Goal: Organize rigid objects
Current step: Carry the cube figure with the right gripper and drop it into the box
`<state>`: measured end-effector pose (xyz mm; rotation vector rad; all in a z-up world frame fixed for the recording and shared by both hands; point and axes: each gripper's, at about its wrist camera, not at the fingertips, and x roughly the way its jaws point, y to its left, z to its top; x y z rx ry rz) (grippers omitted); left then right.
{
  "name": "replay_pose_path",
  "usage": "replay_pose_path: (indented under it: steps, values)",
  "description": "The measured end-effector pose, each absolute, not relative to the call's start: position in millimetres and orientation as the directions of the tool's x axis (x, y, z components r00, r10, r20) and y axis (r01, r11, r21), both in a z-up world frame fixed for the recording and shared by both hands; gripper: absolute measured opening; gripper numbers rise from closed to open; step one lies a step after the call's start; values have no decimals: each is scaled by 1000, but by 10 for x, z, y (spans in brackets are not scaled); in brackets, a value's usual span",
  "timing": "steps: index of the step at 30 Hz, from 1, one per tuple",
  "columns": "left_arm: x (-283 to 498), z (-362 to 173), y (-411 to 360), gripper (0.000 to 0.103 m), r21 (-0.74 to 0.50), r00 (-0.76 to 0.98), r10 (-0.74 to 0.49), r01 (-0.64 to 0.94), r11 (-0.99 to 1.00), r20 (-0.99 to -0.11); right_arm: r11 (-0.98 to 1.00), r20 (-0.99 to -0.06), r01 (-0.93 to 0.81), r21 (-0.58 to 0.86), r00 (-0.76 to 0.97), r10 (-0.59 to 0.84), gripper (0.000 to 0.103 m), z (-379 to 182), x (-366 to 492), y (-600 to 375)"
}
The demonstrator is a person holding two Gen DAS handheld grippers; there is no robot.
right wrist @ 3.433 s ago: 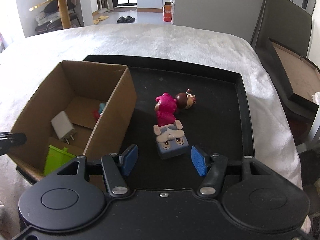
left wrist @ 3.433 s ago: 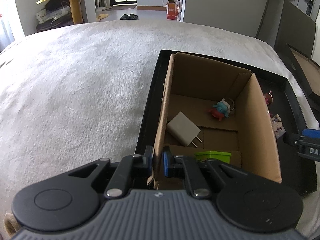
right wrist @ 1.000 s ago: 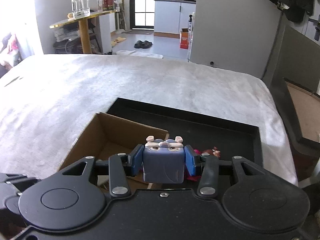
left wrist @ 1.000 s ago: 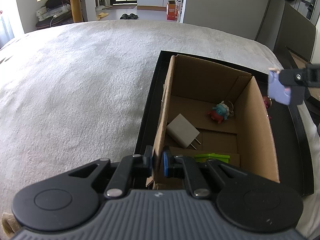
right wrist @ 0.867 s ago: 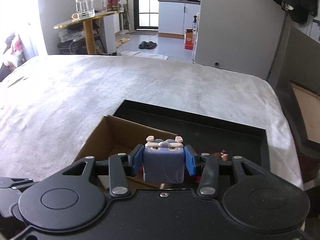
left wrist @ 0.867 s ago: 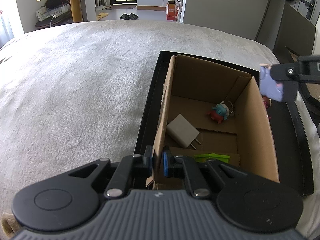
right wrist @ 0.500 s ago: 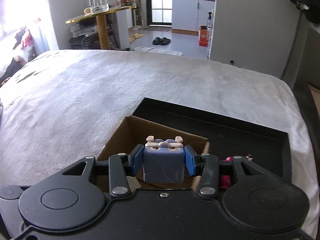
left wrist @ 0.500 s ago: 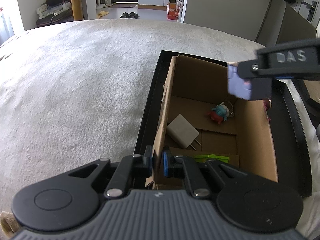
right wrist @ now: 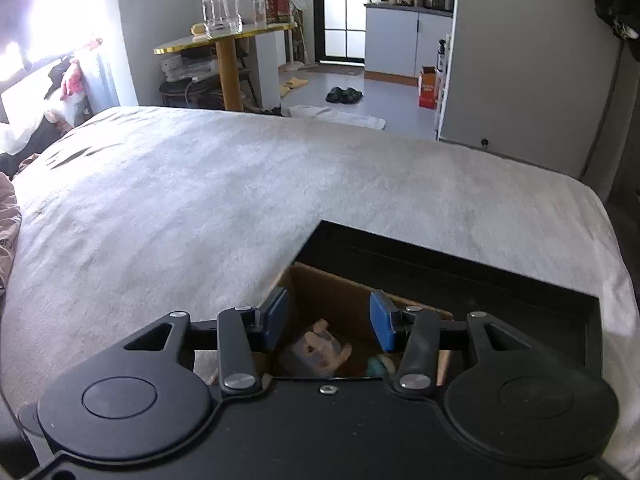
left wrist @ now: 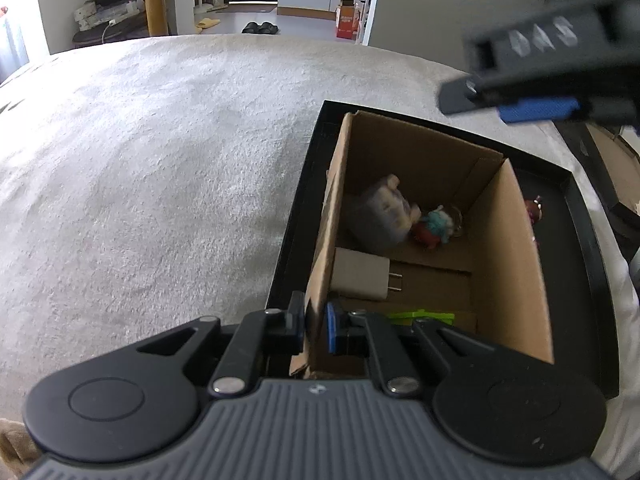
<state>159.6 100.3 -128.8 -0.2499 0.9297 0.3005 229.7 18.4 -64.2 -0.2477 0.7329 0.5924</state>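
while the left gripper (left wrist: pixel 314 328) is clenched on the near left wall of the cardboard box (left wrist: pixel 516 280), the right gripper (right wrist: pixel 326 320) hangs above the box with its jaws wide apart and nothing between them. the grey-blue block toy (left wrist: pixel 376 216) lies tumbled and blurred inside the box, near its far left corner, touching or almost touching the small teal and red figure (left wrist: pixel 436 226); the white charger (left wrist: pixel 362 274) and a green piece (left wrist: pixel 424 315) are nearer the front edge. the box stands at the left side of the black tray (left wrist: pixel 580 248). one dark red toy (left wrist: pixel 534 210) is left on the tray floor, to the right of the box, so i judge the right hand is the nearer one for it; its long axis i cannot tell.
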Motion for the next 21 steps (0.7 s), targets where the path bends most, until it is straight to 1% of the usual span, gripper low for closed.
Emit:
replay_pose_path:
  steps: [5,8,14,21]
  values:
    - [1597,-1289,996,9,-82,563,146,-359,930,-813,819,-714,-574,-6,576,398,46,-680,2260,-2]
    - [1593,-1288,996,9,-83,565,146,-359,930,-812,826,-720,-564,-12,578,384,50,-692,2226,-93]
    - [1592,-1277,987,9,-79,570,149,-356,931,-808,840,-733,-542,-24,581,355,53,-731,2212,-332]
    - [1603,-1237,941,9,-48,581,174,-347,937,-795,855,-750,-516,-58,587,303,53,-848,2240,-601]
